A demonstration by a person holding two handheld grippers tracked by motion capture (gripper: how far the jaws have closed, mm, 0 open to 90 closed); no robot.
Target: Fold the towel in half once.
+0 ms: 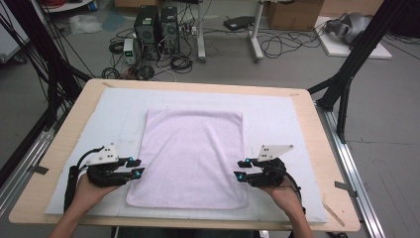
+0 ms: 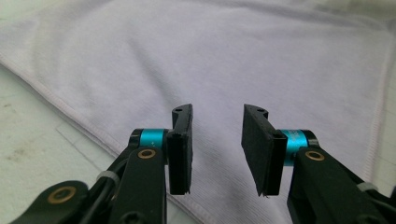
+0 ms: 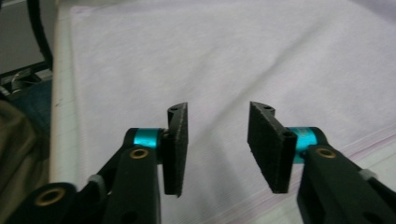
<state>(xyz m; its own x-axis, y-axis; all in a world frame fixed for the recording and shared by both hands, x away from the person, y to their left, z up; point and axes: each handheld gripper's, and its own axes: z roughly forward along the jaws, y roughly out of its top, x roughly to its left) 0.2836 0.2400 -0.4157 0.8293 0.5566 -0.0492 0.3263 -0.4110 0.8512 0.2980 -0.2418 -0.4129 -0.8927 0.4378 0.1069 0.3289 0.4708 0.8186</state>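
Observation:
A pale pink towel [image 1: 192,153] lies flat, folded to a tall rectangle, on the white mat in the middle of the table. My left gripper [image 1: 138,167] hovers at the towel's left edge near its front, jaws apart with nothing between them. In the left gripper view the left gripper [image 2: 217,149] looks across the towel [image 2: 219,65] and its hemmed edge. My right gripper [image 1: 240,169] is at the towel's right edge, also open and empty. The right gripper [image 3: 217,149] is seen above the towel [image 3: 224,60] in its own view.
A white mat [image 1: 277,124] covers most of the wooden table [image 1: 317,148]. Black frame legs [image 1: 346,74] stand at the far right and far left. Computers and cables [image 1: 153,34] sit on the floor beyond the table.

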